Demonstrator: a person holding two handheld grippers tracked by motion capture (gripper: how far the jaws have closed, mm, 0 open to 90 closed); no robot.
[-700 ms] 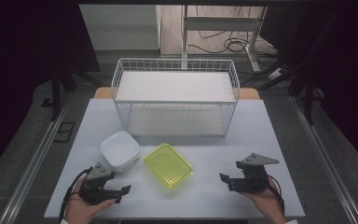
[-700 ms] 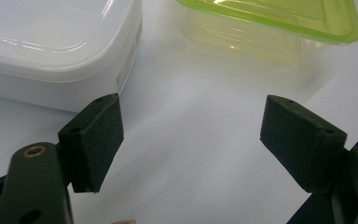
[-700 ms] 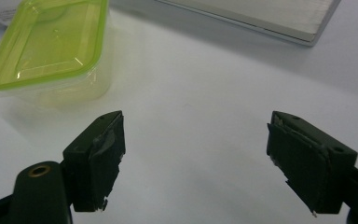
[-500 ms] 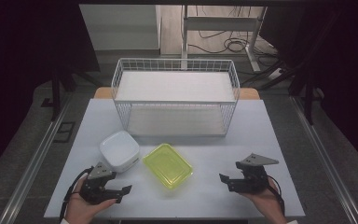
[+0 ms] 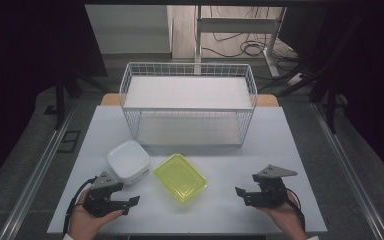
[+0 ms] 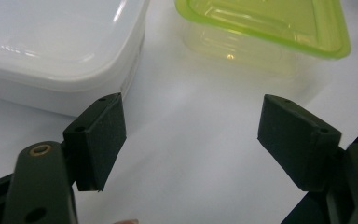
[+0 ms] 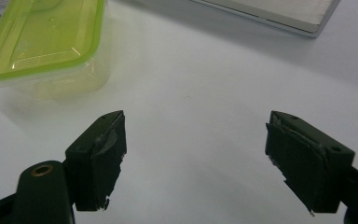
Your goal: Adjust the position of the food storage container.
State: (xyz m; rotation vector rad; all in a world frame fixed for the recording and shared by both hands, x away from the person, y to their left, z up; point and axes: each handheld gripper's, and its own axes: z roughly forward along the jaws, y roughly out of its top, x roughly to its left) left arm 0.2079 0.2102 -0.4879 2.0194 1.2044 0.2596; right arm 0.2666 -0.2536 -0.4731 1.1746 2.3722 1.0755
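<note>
A white square lidded container (image 5: 128, 161) and a clear box with a yellow-green lid (image 5: 180, 177) sit side by side on the near half of the table. My left gripper (image 5: 130, 205) rests low at the front left, just in front of the white container (image 6: 56, 46), jaws wide apart with only bare table between them. The green-lidded box (image 6: 265, 23) lies ahead to its right. My right gripper (image 5: 243, 196) rests at the front right, open and empty, pointing left toward the green-lidded box (image 7: 42, 42).
A white wire basket (image 5: 189, 107) stands across the far middle of the table; its base edge (image 7: 279, 14) shows ahead in the right gripper view. The pale table top (image 5: 280, 145) ends close behind both hands. Dark floor and cables lie beyond the table.
</note>
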